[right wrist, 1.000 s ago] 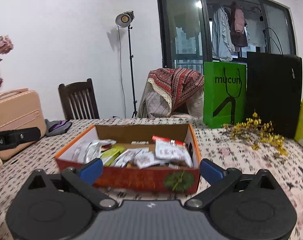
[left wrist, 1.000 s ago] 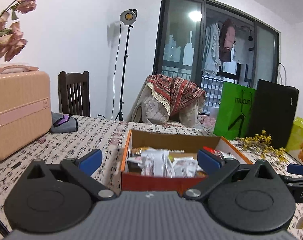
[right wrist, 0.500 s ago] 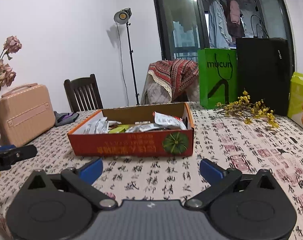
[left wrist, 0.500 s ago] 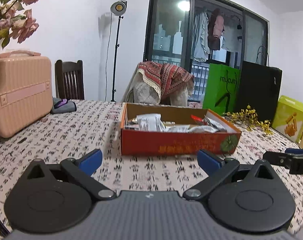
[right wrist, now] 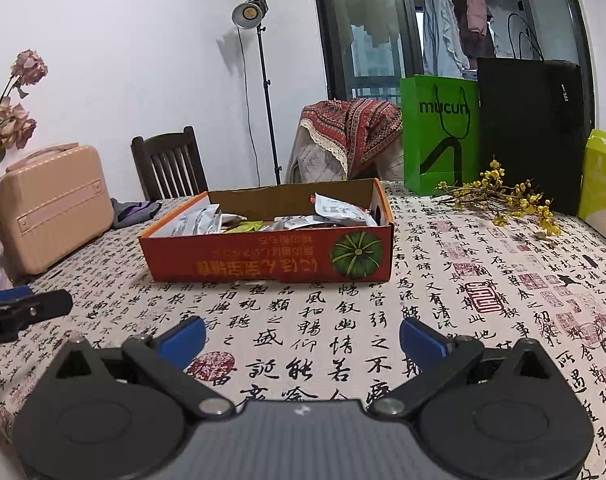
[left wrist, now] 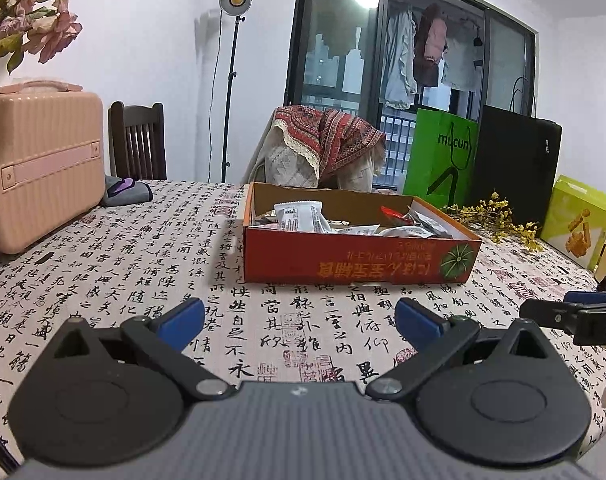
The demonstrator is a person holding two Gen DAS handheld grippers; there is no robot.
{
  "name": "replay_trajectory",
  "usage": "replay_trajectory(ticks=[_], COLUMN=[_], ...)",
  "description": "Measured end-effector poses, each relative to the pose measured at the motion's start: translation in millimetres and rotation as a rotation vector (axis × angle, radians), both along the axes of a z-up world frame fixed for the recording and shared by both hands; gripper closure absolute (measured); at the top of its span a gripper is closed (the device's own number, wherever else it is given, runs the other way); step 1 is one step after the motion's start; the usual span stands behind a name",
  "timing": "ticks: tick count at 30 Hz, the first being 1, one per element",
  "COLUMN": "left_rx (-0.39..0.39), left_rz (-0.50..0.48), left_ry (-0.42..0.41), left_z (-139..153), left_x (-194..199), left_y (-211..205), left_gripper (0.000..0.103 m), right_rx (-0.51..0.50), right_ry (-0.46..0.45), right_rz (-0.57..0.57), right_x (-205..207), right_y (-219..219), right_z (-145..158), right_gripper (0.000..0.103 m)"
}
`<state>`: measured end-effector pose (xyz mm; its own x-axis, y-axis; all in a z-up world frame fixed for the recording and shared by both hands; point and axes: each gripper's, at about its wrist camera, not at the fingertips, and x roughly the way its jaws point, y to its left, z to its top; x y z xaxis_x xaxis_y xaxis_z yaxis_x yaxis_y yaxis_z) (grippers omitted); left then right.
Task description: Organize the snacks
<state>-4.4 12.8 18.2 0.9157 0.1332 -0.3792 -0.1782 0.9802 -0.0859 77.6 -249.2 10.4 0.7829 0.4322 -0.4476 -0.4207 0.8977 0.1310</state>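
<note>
An open orange cardboard box (left wrist: pixel 355 258) with a pumpkin print stands on the calligraphy tablecloth, filled with several wrapped snack packets (left wrist: pixel 301 216). It also shows in the right wrist view (right wrist: pixel 271 260), packets (right wrist: pixel 339 210) inside. My left gripper (left wrist: pixel 299 320) is open and empty, low over the cloth, well short of the box. My right gripper (right wrist: pixel 303 338) is open and empty, also short of the box. Each gripper's finger shows at the other view's edge.
A pink case (left wrist: pixel 39 160) stands at the left, a grey cloth (left wrist: pixel 125 192) beside it. Green (left wrist: pixel 439 160) and black (left wrist: pixel 519 164) bags, yellow flowers (left wrist: pixel 499 220) and a yellow-green box (left wrist: pixel 575 220) stand at the back right. Chairs stand behind the table.
Both grippers have pulled back from the box toward the table's near side and sunk lower; the box now looks smaller and farther. Both stay open and empty.
</note>
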Motion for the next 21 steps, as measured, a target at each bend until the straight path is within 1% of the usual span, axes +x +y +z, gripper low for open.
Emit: replay_trajectory(ticks=[21], left_rx=[-0.002], left_rz=[-0.005], left_ry=[0.0], left_z=[-1.3], left_x=[-0.1], left_y=[0.1], left_gripper=[0.0], right_rx=[-0.003], right_ry=[0.005], right_rz=[0.0], right_x=[0.2], right_y=[0.0], right_z=[-2.3], right_gripper=[0.0])
